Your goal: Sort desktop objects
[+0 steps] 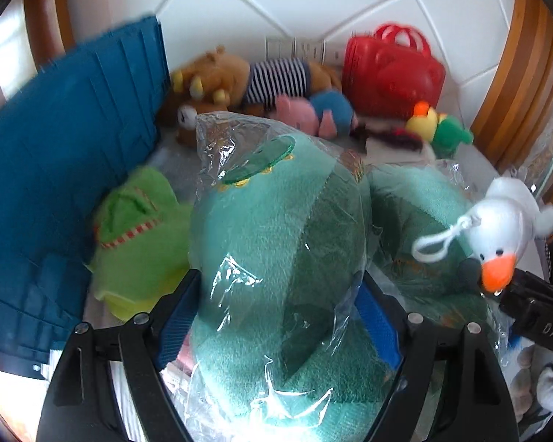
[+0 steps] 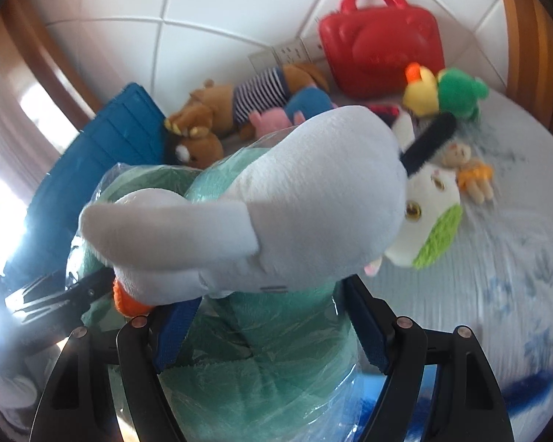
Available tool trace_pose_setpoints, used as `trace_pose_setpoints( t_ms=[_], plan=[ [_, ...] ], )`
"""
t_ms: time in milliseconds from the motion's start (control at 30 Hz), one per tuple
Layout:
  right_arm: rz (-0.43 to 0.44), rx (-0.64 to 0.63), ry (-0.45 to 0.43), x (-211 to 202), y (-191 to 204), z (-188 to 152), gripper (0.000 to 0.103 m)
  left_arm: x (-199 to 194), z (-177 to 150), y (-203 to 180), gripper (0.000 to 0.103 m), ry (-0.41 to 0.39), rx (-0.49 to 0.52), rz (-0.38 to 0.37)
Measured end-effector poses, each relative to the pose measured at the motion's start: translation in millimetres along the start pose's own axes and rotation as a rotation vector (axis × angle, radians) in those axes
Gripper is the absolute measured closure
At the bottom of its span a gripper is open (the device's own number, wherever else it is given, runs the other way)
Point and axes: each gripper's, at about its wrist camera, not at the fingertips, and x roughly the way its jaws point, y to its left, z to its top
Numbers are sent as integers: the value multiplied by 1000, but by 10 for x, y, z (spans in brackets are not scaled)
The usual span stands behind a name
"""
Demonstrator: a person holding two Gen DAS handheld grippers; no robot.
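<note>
Plastic-wrapped teal plush sits clamped in left tongs and right tongs; slick film could slip, toppling the white goose.

Soft plush, glossy film, hard plastic

The teal plush is fuzzy under crinkled, shiny clear wrap; the white duck is matt fleece; the red case and blue crate are smooth plastic.

Black left gripper, right gripper: blue-padded jaws, silver screws.
</note>
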Motion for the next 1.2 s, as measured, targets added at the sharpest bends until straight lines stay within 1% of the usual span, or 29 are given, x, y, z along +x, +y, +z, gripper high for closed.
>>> trace_pose_setpoints(
  t_ms=[133, 200, 233, 267, 300, 400, 433, 500, 567, 633, 700, 767, 833, 900, 967, 1000, 1033, 1100, 1200],
  plan=[
    [-19, 75, 55, 186, -274, -96, 24, 410, -183, -97, 21, 103, 4, -31],
    [-12, 120, 66, 248, -426, -125, 24, 512, -261, -245, 21, 106, 67, -15],
    [-5, 148, 47, 240, -500, -101, 24, 506, -289, -338, 21, 81, 105, 19],
    [2, 180, 22, 223, -584, -70, 24, 504, -292, -366, 21, 67, 118, 37],
    [-3, 208, -12, 194, -660, -26, 24, 521, -281, -347, 21, 74, 105, 27],
    [-60, 255, -133, 48, -822, 107, 22, 557, -246, -260, 20, 90, 78, 8],
    [-75, 249, -139, 26, -843, 133, 20, 568, -238, -237, 20, 93, 74, 4],
    [-104, 218, -118, 19, -856, 174, 20, 586, -228, -248, 19, 95, 75, 8],
    [-85, 159, -70, 46, -773, 147, 20, 603, -219, -259, 18, 96, 77, 12],
    [-63, 66, -52, 21, -595, 88, 20, 619, -210, -262, 18, 98, 75, 13],
    [-49, -28, -55, -26, -387, 65, 20, 628, -201, -246, 18, 99, 71, 9],
    [-21, -86, -67, -51, -243, 85, 20, 629, -201, -236, 17, 100, 67, 6],
    [-6, -135, -59, -18, -120, 122, 21, 628, -205, -233, 17, 99, 66, 4],
    [-32, -154, -27, 102, -90, 138, 22, 626, -210, -221, 17, 97, 62, 0],
    [-61, -133, 7, 282, -169, 150, 27, 626, -216, -208, 17, 95, 59, -4],
    [-83, -120, 10, 334, -212, 150, 28, 627, -219, -202, 17, 93, 58, -6],
    [-121, -102, -10, 338, -270, 162, 30, 629, -222, -196, 16, 93, 58, -9],
    [-207, -61, -65, 320, -403, 201, 31, 633, -226, -184, 16, 91, 57, -13],
    [-329, -4, -158, 163, -567, 246, 31, 637, -232, -166, 15, 89, 53, -14]
  ],
)
